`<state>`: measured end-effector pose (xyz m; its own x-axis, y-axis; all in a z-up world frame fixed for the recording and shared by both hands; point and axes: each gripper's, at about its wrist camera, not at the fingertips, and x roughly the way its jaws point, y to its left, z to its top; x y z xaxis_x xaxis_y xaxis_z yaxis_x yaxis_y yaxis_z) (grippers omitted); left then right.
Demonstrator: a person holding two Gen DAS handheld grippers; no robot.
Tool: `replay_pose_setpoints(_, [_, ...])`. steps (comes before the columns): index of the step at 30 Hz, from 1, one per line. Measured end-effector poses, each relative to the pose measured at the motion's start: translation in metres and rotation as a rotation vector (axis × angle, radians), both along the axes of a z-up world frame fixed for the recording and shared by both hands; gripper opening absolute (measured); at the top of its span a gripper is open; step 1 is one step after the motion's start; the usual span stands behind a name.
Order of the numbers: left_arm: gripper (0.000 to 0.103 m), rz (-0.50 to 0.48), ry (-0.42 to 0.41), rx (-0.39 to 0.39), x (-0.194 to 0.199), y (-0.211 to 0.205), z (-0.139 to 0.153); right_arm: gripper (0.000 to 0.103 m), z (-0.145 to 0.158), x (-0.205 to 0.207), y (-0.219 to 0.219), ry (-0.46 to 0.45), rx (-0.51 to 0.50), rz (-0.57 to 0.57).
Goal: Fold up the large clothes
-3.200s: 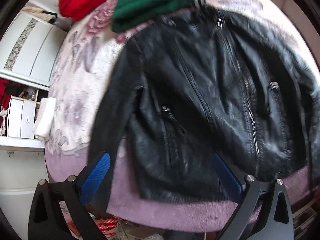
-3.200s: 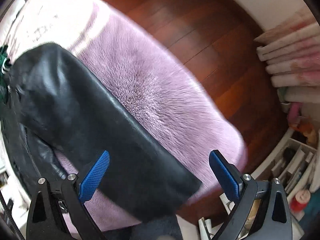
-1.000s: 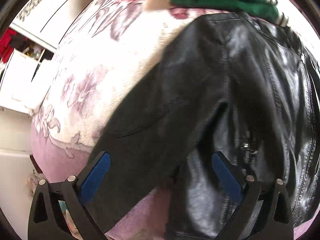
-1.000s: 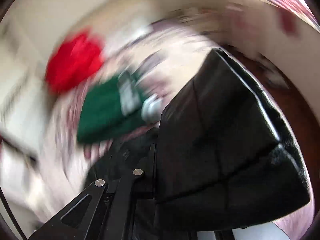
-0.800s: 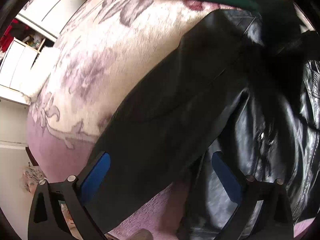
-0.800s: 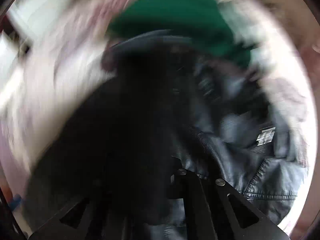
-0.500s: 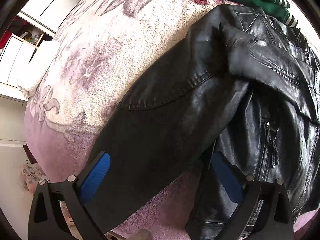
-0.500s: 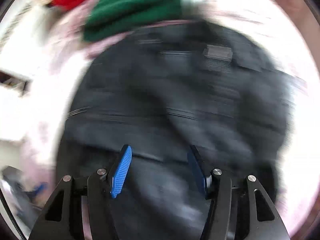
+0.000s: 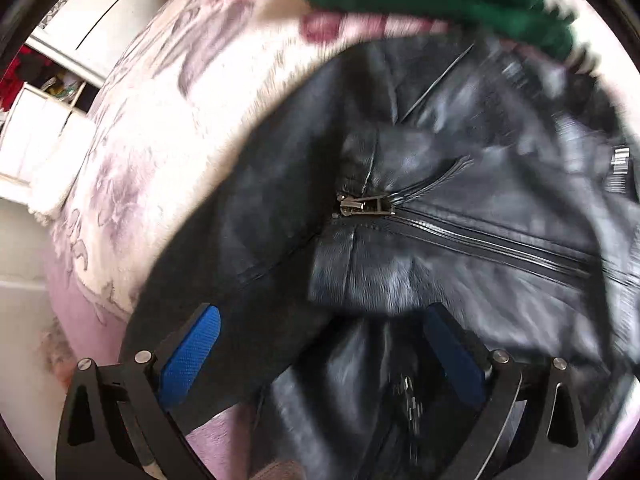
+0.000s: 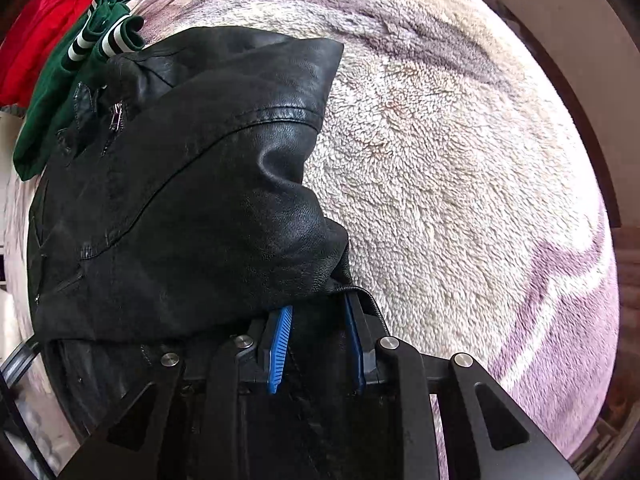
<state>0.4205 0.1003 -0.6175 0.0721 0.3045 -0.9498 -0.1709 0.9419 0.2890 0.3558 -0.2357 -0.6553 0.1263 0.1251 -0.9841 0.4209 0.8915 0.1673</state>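
Two hand-held grippers are shown over a black leather jacket that lies on a fleece blanket with a mauve floral print. The left hand-held gripper is held low above the jacket, its blue-padded fingers spread wide apart with nothing between them. The right hand-held gripper is drawn nearly together, and a fold of the jacket's edge is clamped between its blue pads; the leather is bunched and lifted there, draped over the fingertips.

The jacket is seen partly folded: in the left wrist view a zippered panel is laid across its body, with a metal zip pull near the middle of that panel and a dark zip track running from it towards the jacket's far side. A curved seam is visible on the raised shoulder part in the right wrist view. A green garment with white-striped cuffs is touching the jacket's collar end, and a red garment lies just beyond the green one.

Much of the left wrist view is blurred, so the jacket's far edge cannot be made out. The part of the jacket under the right hand-held gripper is hidden by its frame.
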Motion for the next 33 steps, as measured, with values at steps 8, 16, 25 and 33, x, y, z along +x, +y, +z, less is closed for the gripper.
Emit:
replay_pose_setpoints(8, [0.103, -0.005, -0.004, 0.017, 0.015, 0.026, -0.027, 0.029, 0.068, -0.017, 0.040, 0.034, -0.027, 0.137])
replay_pose_setpoints(16, [0.103, 0.022, -0.020, -0.026, 0.010, 0.029, -0.025, 0.023, 0.052, 0.023, 0.045, -0.029, 0.036, 0.118])
replay_pose_setpoints(25, [0.103, 0.097, -0.082, -0.111, -0.019, 0.071, 0.004, 0.023, 0.051, 0.030, 0.132, 0.131, -0.058, 0.214])
replay_pose_setpoints(33, [0.103, 0.617, -0.152, -0.387, -0.201, 0.210, 0.027, 0.046, 0.083, -0.050, 0.224, 0.143, 0.056, 0.197])
